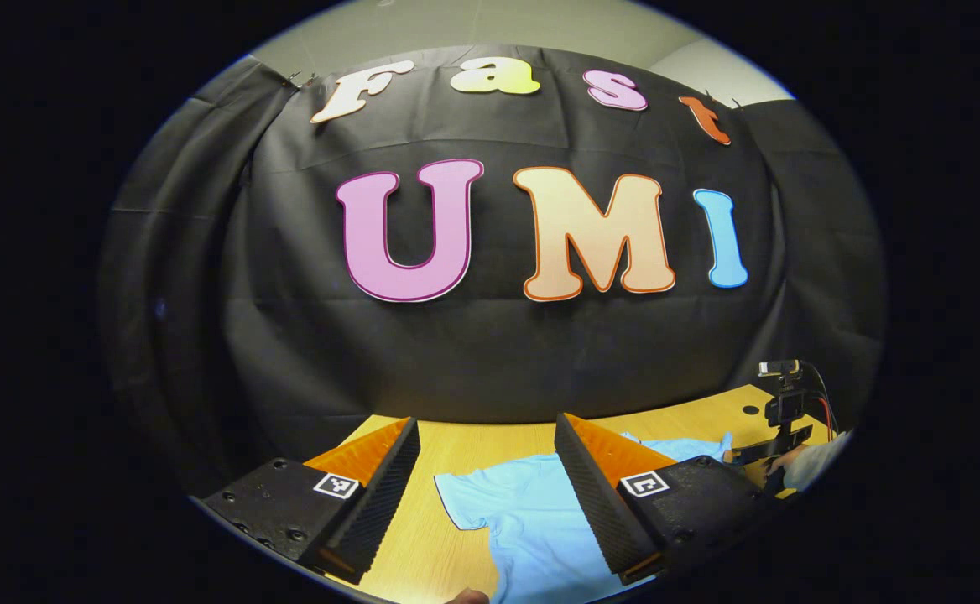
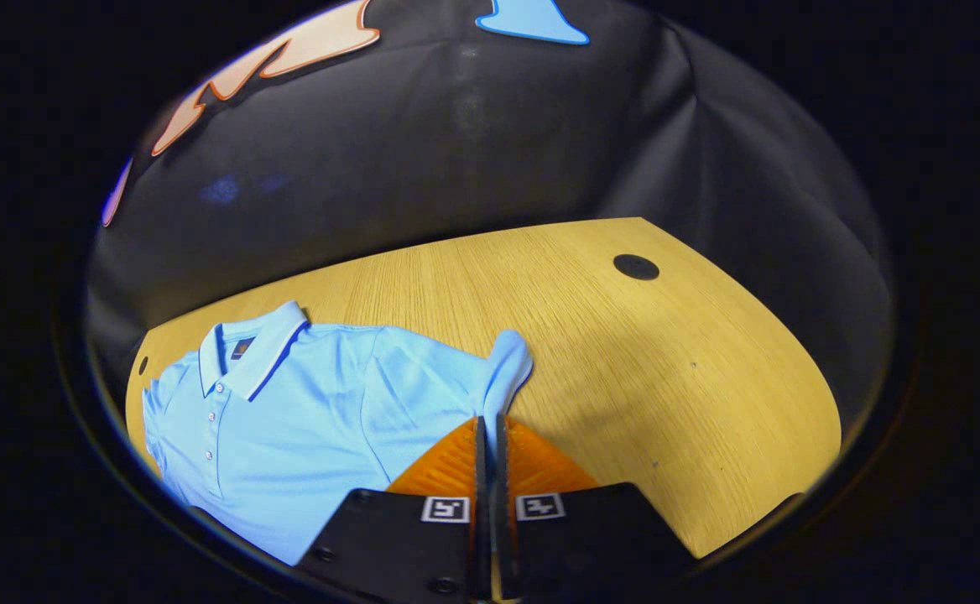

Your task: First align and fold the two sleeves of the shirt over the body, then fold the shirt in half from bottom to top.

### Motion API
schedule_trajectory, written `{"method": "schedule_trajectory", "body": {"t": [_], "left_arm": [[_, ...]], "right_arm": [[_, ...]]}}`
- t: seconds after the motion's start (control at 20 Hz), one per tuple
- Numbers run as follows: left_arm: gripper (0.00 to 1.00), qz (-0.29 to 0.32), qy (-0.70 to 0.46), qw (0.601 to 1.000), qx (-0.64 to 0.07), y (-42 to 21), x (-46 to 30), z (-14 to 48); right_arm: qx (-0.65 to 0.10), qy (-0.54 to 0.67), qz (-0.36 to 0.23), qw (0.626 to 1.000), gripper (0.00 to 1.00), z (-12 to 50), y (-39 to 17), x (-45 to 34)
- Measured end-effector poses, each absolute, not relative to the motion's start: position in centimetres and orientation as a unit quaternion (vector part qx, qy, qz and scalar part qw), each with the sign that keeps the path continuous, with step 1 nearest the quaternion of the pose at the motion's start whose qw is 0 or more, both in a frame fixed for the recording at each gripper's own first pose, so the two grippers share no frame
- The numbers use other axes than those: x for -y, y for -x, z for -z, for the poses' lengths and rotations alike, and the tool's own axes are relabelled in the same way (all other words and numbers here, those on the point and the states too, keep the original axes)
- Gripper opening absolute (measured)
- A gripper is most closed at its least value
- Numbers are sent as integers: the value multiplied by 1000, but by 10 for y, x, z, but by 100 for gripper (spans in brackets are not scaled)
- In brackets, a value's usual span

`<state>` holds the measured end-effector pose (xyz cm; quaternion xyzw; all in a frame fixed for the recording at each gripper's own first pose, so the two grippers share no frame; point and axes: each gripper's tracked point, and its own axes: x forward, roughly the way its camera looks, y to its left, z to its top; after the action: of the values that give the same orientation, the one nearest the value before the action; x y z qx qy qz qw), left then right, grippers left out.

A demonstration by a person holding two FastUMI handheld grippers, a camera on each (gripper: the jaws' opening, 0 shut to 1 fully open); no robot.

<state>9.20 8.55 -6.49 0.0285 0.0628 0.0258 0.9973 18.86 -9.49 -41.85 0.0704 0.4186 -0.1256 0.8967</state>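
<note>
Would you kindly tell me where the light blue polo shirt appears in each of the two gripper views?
Left gripper view: the shirt lies low and centre, between that gripper's open fingers.
Right gripper view: it fills the lower left, collar up, one sleeve pinched in the right gripper.
Shared landmark: the wooden table with a dark round hole.

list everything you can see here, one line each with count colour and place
shirt: 1, light blue polo, flat on the table, collar toward the wall
sleeve: 1, light blue, pinched and lifted at the shirt's edge
table: 1, light wood, under the shirt
round hole: 1, dark, far table corner
booth wall: 1, black cloth, behind the table
left gripper: 1, open, above the shirt
right gripper: 1, closed on the sleeve
</note>
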Motion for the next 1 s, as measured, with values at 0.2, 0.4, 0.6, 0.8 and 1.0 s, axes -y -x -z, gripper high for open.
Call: {"method": "schedule_trajectory", "body": {"t": [0.2,0.4,0.6,0.8,1.0], "left_arm": [[96,-28,-27,997,-62,-91,-88,65],[96,-30,-23,997,-61,-91,-89,66],[97,-35,-15,997,-66,-90,-94,71],[96,-48,-6,996,-77,-90,-102,80],[97,-71,-4,993,-89,-91,-120,97]], "right_arm": [[-407,-97,114,901,5,402,-194,78],[-378,-125,67,915,5,369,-203,33],[-373,-140,29,917,4,365,-205,-20],[-391,-155,11,907,5,379,-201,-59],[-388,-155,-25,908,32,369,-190,-84]]}}
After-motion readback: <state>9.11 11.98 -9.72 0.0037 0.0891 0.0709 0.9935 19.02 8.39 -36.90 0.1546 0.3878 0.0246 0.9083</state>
